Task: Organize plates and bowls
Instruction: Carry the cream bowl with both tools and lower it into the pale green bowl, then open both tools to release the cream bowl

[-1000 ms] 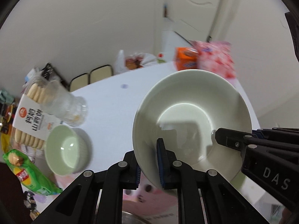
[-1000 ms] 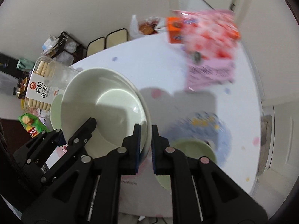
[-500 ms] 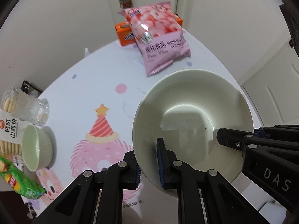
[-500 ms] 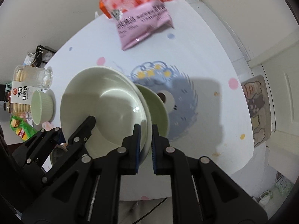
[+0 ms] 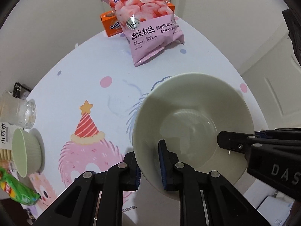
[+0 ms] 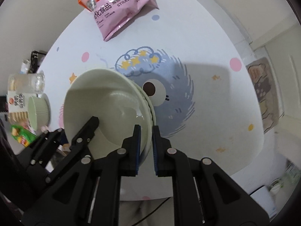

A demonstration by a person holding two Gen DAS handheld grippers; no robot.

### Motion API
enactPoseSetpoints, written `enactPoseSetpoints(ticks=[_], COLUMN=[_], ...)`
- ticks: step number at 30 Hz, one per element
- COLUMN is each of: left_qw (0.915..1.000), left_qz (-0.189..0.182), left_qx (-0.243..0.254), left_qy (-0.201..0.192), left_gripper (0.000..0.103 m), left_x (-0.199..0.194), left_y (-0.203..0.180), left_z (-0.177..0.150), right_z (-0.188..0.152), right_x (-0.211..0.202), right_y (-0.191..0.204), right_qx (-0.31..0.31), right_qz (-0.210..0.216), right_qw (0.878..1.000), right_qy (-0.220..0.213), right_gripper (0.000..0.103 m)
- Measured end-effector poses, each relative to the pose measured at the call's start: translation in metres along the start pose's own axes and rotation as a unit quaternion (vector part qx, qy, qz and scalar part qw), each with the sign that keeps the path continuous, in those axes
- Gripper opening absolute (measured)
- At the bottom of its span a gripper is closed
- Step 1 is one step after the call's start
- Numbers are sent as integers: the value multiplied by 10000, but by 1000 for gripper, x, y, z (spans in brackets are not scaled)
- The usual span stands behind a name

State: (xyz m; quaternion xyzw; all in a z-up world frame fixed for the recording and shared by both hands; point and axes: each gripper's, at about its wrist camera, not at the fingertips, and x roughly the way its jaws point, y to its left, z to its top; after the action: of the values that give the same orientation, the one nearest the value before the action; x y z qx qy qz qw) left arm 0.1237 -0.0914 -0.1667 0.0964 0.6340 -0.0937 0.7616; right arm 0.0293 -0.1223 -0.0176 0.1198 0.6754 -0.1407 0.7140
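Observation:
A large pale-green bowl (image 5: 191, 116) is held by both grippers low over the table. My left gripper (image 5: 149, 164) is shut on its near rim. My right gripper (image 6: 146, 145) is shut on its right rim, and shows at the right of the left wrist view (image 5: 237, 143). In the right wrist view the bowl (image 6: 105, 101) sits nested over a second bowl, whose rim (image 6: 152, 113) shows just beneath it. A small ribbed green bowl (image 5: 26, 154) stands at the table's left edge.
A pink snack bag (image 5: 148, 26) and an orange box (image 5: 110, 23) lie at the far end of the round cartoon-print table (image 5: 84, 86). A clear biscuit jar (image 5: 17, 111) and a green chip bag (image 5: 17, 190) sit at the left.
Both grippers swung the large bowl from the left side of the table to the right and lowered it over the second bowl on the blue monster print.

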Motion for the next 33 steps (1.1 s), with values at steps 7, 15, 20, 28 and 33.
enactPoseSetpoints(ticks=[7, 15, 20, 28, 33], left_qw=[9996, 9990, 9985, 9992, 9985], left_qz=[-155, 403, 527, 377, 188], left_qx=[-214, 130, 155, -102, -502], left_qy=[-28, -124, 22, -35, -104], left_gripper=[17, 47, 49, 56, 59], left_x=[-7, -11, 2, 6, -5], left_y=[9, 11, 18, 29, 41], left_z=[-2, 1, -5, -9, -8], right_z=[0, 3, 5, 4, 7], right_x=[-7, -15, 8, 15, 1], right_y=[-5, -9, -12, -13, -9], right_qx=[118, -32, 8, 161, 260], right_qz=[121, -315, -350, -347, -318], right_qw=[9998, 9993, 9994, 9992, 9991], right_qy=[95, -206, 6, 73, -63], right_gripper=[25, 65, 65, 65, 65])
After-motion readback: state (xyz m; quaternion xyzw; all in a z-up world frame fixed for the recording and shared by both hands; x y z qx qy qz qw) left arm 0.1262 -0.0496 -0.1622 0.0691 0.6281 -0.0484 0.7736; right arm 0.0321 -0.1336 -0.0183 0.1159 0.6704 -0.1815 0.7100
